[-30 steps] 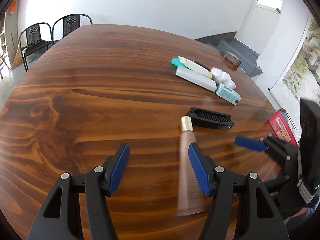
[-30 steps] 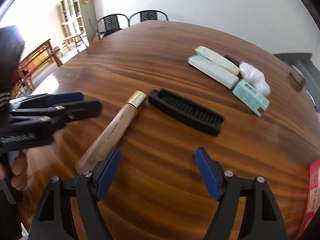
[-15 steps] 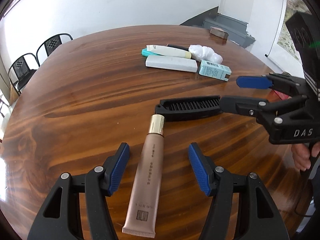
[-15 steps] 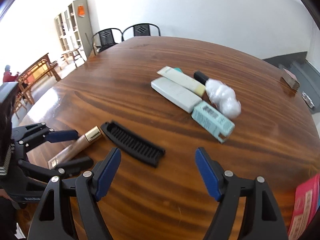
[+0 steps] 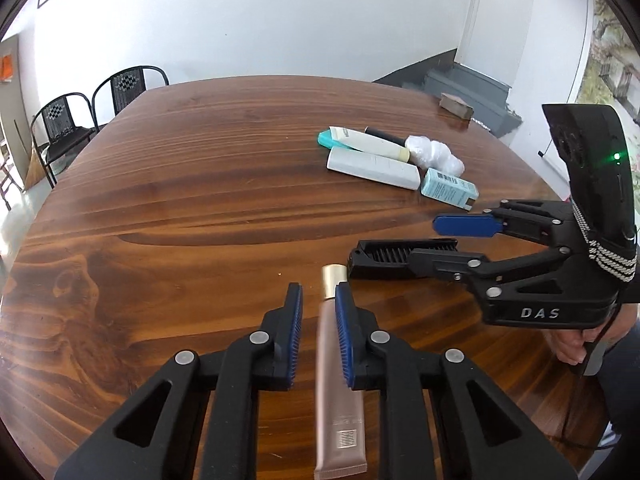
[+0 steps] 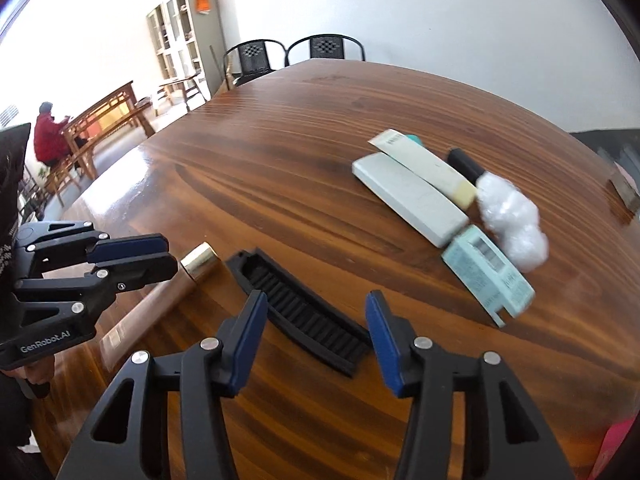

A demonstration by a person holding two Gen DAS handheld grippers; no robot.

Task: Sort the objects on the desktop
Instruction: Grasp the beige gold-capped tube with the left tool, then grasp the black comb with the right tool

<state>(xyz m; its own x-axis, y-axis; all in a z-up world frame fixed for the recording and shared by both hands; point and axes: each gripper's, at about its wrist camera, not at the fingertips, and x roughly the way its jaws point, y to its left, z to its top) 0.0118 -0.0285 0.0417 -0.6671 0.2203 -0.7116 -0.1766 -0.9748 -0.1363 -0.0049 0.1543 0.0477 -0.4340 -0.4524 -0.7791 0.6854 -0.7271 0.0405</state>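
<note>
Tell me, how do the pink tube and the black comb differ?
The tube is smooth, rose-pink with a gold cap; the comb is matte black and ribbed. The tube sits between the left gripper pads, jaws shut; the comb lies between the right gripper pads, which are closing. Both are long, lying flat on the table.

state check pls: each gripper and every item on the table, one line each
left gripper: shut on the rose-gold tube
rose-gold tube: gold cap on, between the left jaws
right gripper: jaws closing, astride the black comb, not pressing it
black comb: flat on table, teeth up
white box: lying flat
cream tube: lying flat, capped
light-blue box: lying flat
white plastic wad: crumpled
</note>
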